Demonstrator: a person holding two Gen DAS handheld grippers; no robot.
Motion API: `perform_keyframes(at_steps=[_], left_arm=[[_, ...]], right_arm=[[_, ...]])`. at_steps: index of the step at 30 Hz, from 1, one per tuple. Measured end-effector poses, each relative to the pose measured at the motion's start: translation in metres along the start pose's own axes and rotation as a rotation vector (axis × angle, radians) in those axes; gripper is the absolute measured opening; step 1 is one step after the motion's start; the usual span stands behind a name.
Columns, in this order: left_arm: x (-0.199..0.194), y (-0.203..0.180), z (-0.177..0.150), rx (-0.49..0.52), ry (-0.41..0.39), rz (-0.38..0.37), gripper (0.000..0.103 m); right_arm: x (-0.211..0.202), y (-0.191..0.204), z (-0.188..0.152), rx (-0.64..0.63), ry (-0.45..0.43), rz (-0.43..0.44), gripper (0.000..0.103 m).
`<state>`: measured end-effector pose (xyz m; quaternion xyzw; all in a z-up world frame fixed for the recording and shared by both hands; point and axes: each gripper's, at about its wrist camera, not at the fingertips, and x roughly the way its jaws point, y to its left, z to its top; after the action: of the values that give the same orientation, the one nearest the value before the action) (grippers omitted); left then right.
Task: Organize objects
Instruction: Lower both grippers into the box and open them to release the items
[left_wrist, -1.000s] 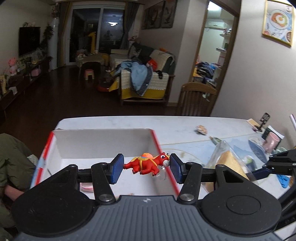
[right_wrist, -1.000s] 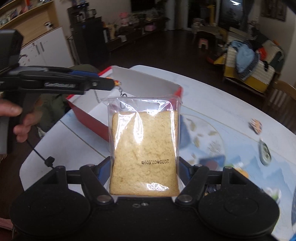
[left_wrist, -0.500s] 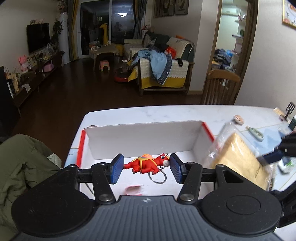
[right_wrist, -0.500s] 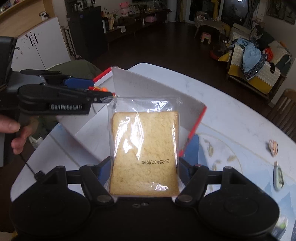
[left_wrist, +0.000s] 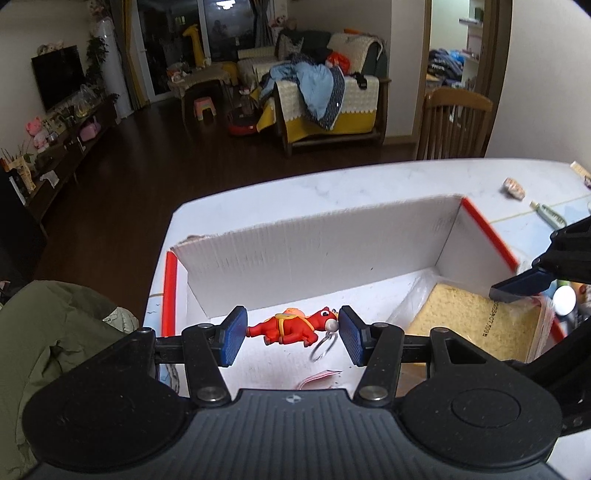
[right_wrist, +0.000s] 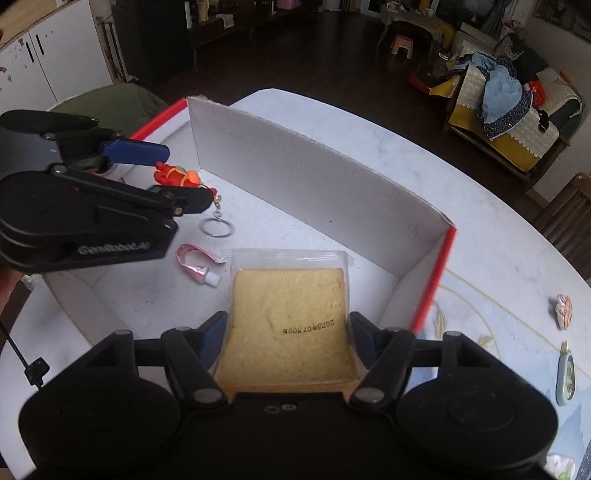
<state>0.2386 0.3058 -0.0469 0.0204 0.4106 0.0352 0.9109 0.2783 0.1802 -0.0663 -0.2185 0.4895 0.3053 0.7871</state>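
A white cardboard box (left_wrist: 314, 251) with red edges stands on the table; it also shows in the right wrist view (right_wrist: 314, 177). My left gripper (left_wrist: 291, 330) is shut on a red toy-horse keychain (left_wrist: 291, 326) and holds it over the box's inside, its ring hanging below. In the right wrist view the keychain (right_wrist: 177, 177) shows at the left. My right gripper (right_wrist: 286, 339) is shut on a bagged slice of bread (right_wrist: 290, 321), low inside the box at its right end. The bread (left_wrist: 469, 325) also shows in the left wrist view.
A small pink tube (right_wrist: 197, 264) lies on the box floor between the grippers. On the table to the right lie a shell-like piece (right_wrist: 564, 310) and a small green item (right_wrist: 565, 376). A wooden chair (left_wrist: 454, 125) stands at the far table edge.
My right gripper has carried the bread over the red wall and down into the box. My left gripper has moved further over the box with the keychain still in it.
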Motion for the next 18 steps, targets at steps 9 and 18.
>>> perform_keyframes(at_steps=[9,18], left_arm=[[0.031,-0.004,0.005,0.026,0.052,0.007,0.053],[0.049,-0.003,0.003,0.022,0.135,-0.008,0.054]], right_arm=[[0.025,0.012,0.002,-0.013,0.019,-0.011,0.069],[0.035,0.015,-0.005,-0.012,0.033,-0.016,0.070]])
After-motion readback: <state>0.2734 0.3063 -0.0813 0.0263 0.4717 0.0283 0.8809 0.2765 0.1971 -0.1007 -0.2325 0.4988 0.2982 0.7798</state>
